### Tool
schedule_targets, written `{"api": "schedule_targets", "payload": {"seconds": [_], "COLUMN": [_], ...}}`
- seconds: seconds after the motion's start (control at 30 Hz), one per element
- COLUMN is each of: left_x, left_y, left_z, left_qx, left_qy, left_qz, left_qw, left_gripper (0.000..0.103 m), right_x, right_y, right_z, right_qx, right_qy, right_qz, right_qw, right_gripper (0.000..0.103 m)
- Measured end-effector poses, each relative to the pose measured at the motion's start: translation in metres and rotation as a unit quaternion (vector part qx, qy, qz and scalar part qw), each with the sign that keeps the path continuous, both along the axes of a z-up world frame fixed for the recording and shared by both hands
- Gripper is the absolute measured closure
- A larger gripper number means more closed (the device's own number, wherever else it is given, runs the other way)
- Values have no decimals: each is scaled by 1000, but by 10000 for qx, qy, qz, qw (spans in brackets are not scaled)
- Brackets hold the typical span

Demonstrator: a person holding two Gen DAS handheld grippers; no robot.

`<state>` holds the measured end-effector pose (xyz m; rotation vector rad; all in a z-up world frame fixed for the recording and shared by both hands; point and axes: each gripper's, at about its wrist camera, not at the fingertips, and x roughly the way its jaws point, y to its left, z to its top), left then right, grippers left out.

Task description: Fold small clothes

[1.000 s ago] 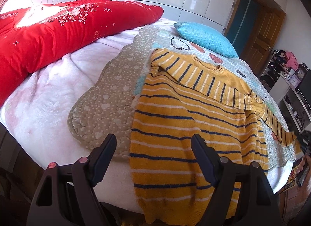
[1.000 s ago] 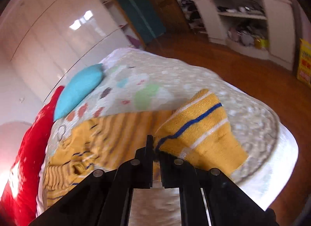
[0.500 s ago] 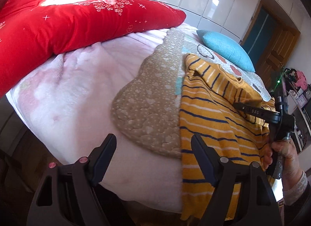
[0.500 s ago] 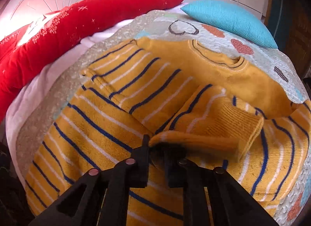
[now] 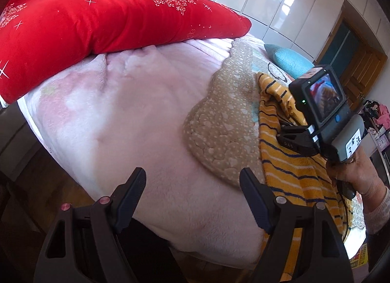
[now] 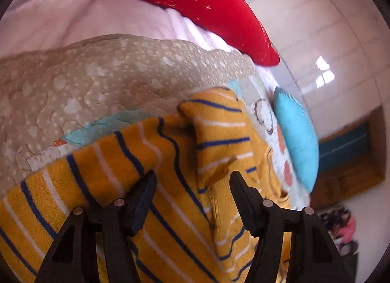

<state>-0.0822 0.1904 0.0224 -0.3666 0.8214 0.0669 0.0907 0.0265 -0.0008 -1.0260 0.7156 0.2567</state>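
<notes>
A yellow sweater with navy and white stripes lies on a quilted mat on the bed, one sleeve folded over its body. My right gripper is open just above the sweater, holding nothing. In the left wrist view the sweater lies at the right, and the right gripper's body and camera hover over it in a hand. My left gripper is open and empty over the pink blanket near the bed's front edge, left of the sweater.
A beige dotted quilted mat lies under the sweater on the pink blanket. A red quilt lies at the back left. A blue pillow lies beyond the sweater. The bed edge drops to a wooden floor.
My right gripper has let go of the sleeve and opened; the sleeve now lies folded on the sweater. My left gripper has swung left, away from the sweater.
</notes>
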Motion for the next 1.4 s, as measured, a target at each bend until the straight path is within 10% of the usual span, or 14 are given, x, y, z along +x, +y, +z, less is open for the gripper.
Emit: {"api": "schedule_targets", "payload": {"seconds": [0.1, 0.23, 0.47, 0.73, 0.97, 1.13, 1.4], "left_x": [1, 3, 12, 12, 13, 13, 14], "left_y": [-1, -8, -23, -23, -16, -14, -24], "left_z": [0, 4, 6, 7, -2, -4, -2], "left_qx": [-30, -41, -141, -96, -237, -210, -163], "left_qy": [6, -36, -50, -93, -8, -59, 4], "left_qz": [9, -112, -249, -304, -251, -288, -404], "left_qw": [10000, 9999, 9996, 9994, 9994, 9993, 9991], "left_gripper": [25, 25, 25, 25, 25, 25, 25], "right_x": [-5, 11, 51, 79, 79, 76, 103], "right_y": [2, -42, -102, -132, -122, -128, -73], "right_z": [1, 37, 54, 31, 36, 72, 41], "right_qx": [-136, 1314, 3116, 3968, 3723, 4363, 4087], "right_qy": [-141, 550, 1494, 1604, 1351, 1230, 1852], "right_qz": [192, -419, -1331, -2481, -2490, -2340, -2206], "right_qw": [9996, 9889, 9289, 8691, 8838, 8601, 8660], "right_gripper": [36, 36, 36, 42, 96, 97, 89]}}
